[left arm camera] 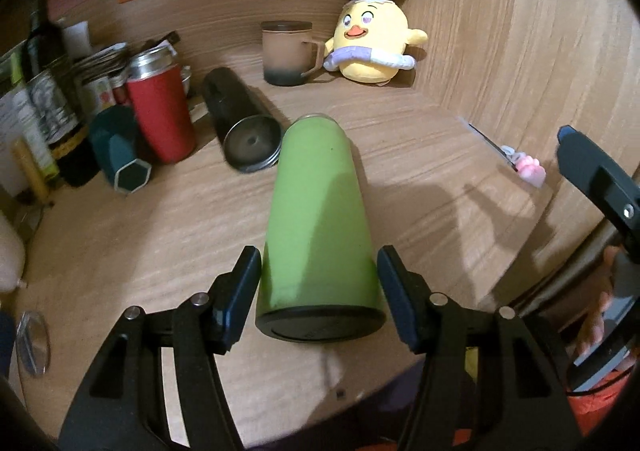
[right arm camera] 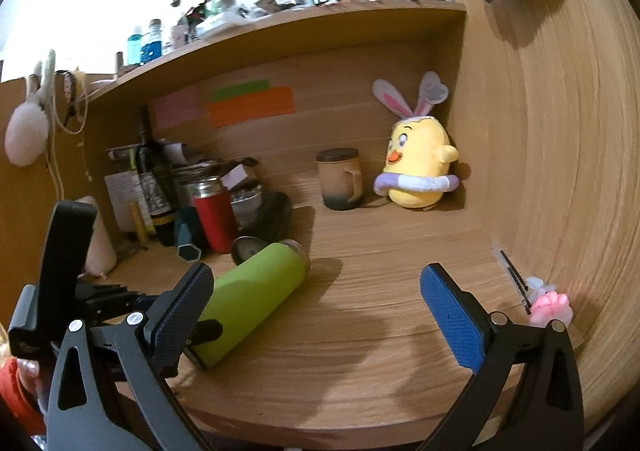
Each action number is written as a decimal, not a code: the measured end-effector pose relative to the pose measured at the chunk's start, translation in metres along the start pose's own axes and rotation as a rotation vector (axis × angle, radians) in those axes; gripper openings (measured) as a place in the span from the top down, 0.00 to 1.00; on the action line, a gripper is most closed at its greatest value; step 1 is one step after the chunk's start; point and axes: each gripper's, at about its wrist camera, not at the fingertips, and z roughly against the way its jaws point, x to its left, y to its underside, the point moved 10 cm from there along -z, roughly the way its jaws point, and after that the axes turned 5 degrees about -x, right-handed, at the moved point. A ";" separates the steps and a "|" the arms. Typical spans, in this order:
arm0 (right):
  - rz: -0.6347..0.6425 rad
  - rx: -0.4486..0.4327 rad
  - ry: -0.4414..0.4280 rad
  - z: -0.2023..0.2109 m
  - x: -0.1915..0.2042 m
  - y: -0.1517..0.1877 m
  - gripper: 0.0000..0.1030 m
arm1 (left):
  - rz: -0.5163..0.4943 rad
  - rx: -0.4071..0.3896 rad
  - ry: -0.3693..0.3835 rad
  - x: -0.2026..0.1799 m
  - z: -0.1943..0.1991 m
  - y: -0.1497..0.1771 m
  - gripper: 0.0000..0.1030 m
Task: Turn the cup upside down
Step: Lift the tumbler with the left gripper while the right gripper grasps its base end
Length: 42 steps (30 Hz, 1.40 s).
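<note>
A green cup (left arm camera: 318,219) lies on its side on the wooden desk (left arm camera: 160,251), black base toward me, open mouth pointing away. My left gripper (left arm camera: 318,263) is open, its two fingers on either side of the cup's base end, close to it with a small gap on the right. In the right wrist view the same cup (right arm camera: 256,287) lies left of centre. My right gripper (right arm camera: 316,311) is wide open and empty, above the desk to the cup's right. It also shows at the right edge of the left wrist view (left arm camera: 600,179).
A black tumbler (left arm camera: 240,123) lies on its side just behind the cup. A red tumbler (left arm camera: 160,111), a teal cup (left arm camera: 120,155), bottles and jars crowd the back left. A brown mug (left arm camera: 288,51) and a yellow plush chick (left arm camera: 372,39) stand at the back. A pink toy (left arm camera: 530,169) lies by the right wall.
</note>
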 end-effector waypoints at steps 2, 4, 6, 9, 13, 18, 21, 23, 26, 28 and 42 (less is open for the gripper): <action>0.001 0.006 -0.008 0.002 0.006 0.003 0.00 | 0.001 -0.005 -0.007 -0.001 0.008 0.006 0.42; 0.006 0.010 -0.011 0.005 0.011 0.005 0.00 | 0.014 -0.010 -0.004 -0.004 0.016 0.012 0.42; 0.010 0.009 -0.012 0.009 0.014 0.006 0.00 | 0.027 -0.012 0.006 -0.004 0.020 0.015 0.42; 0.003 0.016 -0.013 0.013 0.017 0.011 0.00 | 0.044 -0.007 0.036 -0.005 0.025 0.018 0.42; -0.026 0.025 -0.018 0.015 0.019 0.014 0.00 | 0.065 -0.068 0.037 0.002 0.044 0.010 0.42; -0.061 0.029 -0.063 0.010 0.035 0.015 0.00 | 0.057 -0.210 -0.066 0.029 0.081 -0.006 0.27; -0.044 0.054 -0.082 -0.005 0.056 0.024 0.00 | 0.083 -0.264 -0.132 0.053 0.094 -0.010 0.24; -0.044 0.067 -0.089 -0.016 0.068 0.032 0.00 | 0.104 -0.275 -0.159 0.070 0.098 -0.009 0.23; -0.024 0.115 -0.087 -0.034 0.085 0.050 0.00 | 0.150 -0.271 -0.192 0.093 0.096 -0.003 0.15; 0.001 0.154 -0.078 -0.044 0.094 0.062 0.00 | 0.172 -0.255 -0.208 0.104 0.092 0.005 0.12; 0.128 0.190 -0.074 -0.057 0.105 0.095 0.08 | 0.140 -0.230 -0.211 0.096 0.075 0.016 0.12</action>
